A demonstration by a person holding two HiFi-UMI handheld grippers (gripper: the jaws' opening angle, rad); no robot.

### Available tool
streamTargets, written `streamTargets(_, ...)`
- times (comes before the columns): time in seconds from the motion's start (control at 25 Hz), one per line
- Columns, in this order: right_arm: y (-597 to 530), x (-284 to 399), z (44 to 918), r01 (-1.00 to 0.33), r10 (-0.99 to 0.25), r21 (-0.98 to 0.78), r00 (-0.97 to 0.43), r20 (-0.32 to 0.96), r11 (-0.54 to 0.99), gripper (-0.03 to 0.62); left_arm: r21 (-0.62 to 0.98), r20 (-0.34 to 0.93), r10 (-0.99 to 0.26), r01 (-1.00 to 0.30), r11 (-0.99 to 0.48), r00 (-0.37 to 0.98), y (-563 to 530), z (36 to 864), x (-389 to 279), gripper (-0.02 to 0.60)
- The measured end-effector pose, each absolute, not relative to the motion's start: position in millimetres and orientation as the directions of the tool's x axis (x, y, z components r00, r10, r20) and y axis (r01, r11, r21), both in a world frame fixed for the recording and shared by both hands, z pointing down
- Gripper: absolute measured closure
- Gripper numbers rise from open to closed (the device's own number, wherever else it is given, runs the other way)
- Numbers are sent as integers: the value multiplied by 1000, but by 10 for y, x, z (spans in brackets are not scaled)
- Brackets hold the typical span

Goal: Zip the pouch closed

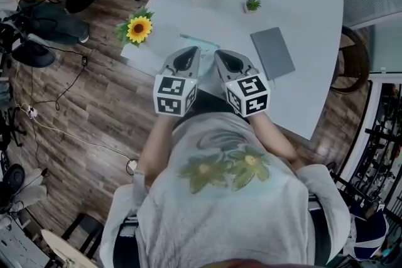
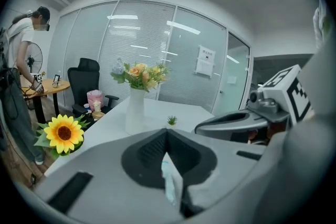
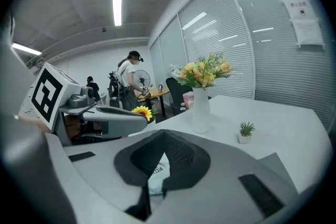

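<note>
the white vase on the table holds a bunch of orange, yellow and pale flowers. the small white pot near it holds a green plant. the pouch is pale teal and sits over the near part of the table, between the tips of your two grippers. no view shows what is in it or how far its zip has run.

your left gripper has its jaws pressed together on a thin edge of the pouch, which stands as a pale strip between the dark pads in the left gripper view. your right gripper is clamped just as tight on the pouch, with a fold of pale fabric bearing small print caught between its pads. the two grippers sit close side by side, pointing away from you and a little down.

a sunflower lies at the table's left edge. a grey flat pad lies on the table to the right of the grippers.
</note>
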State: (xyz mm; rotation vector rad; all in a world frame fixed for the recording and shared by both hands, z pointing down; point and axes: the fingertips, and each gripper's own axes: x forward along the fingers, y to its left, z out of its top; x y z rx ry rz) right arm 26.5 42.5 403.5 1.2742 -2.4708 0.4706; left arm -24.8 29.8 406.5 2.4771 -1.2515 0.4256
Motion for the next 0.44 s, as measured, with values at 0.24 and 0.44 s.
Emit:
streamTargets(0.24, 546, 290, 3979, -819, -718, -144, -560, 413, 556, 577, 156, 401, -716, -813, -561, 572, 405, 4013, -216, 578)
streamTargets(0.44, 626, 268, 3974, -814, -715, -143, -566, 410, 562, 577, 157, 395, -720, -814, -559, 571, 476, 3993, -240, 578)
